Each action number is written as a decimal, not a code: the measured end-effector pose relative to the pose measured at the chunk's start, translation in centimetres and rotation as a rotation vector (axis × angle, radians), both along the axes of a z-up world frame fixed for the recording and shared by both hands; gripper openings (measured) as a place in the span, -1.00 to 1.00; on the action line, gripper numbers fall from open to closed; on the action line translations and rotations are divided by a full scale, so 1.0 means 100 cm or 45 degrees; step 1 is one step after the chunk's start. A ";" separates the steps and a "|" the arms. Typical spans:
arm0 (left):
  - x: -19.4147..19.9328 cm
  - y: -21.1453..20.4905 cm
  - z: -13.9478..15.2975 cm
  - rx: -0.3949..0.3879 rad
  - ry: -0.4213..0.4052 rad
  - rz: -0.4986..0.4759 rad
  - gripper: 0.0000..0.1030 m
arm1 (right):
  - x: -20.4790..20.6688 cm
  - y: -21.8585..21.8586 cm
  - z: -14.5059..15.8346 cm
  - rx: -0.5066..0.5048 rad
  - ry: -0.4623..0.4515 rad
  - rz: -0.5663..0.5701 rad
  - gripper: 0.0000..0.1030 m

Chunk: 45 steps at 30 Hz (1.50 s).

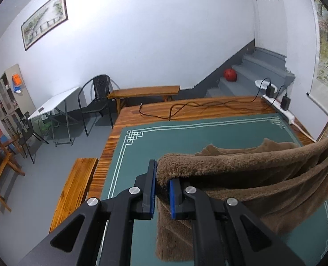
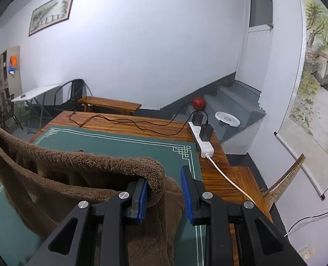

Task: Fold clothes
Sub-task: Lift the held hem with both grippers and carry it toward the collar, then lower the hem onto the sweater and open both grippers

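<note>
A brown fleece garment [image 1: 252,166] hangs lifted above the green mat [image 1: 186,137] that covers the wooden table [image 1: 208,108], its top edge stretched between the two grippers and its lower part drooping down onto the mat. The left gripper [image 1: 161,190] is closed on one corner of the garment, the fleece bunched between its blue pads [image 1: 172,199]. The right gripper [image 2: 163,196] has the other corner draped over its left finger; its jaws stand apart with fabric filling part of the gap, so I cannot tell whether it truly clamps the cloth. On the bare wood beyond the mat lie a black cable [image 2: 130,124] and a white power strip [image 2: 202,141] with two black chargers plugged in. An orange basketball [image 1: 230,74] sits on the grey steps behind the table
</note>
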<state>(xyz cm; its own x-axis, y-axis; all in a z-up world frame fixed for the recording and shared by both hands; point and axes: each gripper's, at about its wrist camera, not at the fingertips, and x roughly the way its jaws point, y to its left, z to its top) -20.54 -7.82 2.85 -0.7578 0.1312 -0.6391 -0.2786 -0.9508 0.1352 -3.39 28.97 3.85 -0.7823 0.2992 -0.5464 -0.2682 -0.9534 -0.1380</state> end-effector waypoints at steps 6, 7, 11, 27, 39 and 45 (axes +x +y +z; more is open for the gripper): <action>-0.060 0.021 -0.045 -0.051 -0.102 -0.008 -0.78 | -0.057 0.014 -0.032 -0.034 -0.088 -0.053 -0.44; -0.066 0.024 -0.051 -0.055 -0.116 -0.008 -0.78 | -0.066 0.016 -0.039 -0.038 -0.107 -0.061 -0.44; -0.094 0.036 -0.081 -0.069 -0.186 -0.014 -0.78 | -0.100 0.026 -0.068 -0.063 -0.189 -0.093 -0.44; -0.146 0.058 -0.168 -0.199 -0.412 0.011 -0.12 | -0.152 0.050 -0.156 -0.215 -0.416 -0.147 0.15; -0.137 0.018 -0.137 0.009 -0.417 0.038 0.58 | -0.128 0.036 -0.125 -0.315 -0.235 -0.060 0.43; -0.125 0.019 -0.126 0.034 -0.409 -0.012 0.58 | -0.134 0.010 -0.132 -0.297 -0.289 0.078 0.43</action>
<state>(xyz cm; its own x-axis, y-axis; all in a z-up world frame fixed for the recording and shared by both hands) -33.06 -5.95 -9.75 -0.5165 0.1573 -0.8417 -0.3122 -0.9499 0.0140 -16.75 30.02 -9.33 -0.6453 0.1015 -0.7572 -0.1965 -0.9798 0.0362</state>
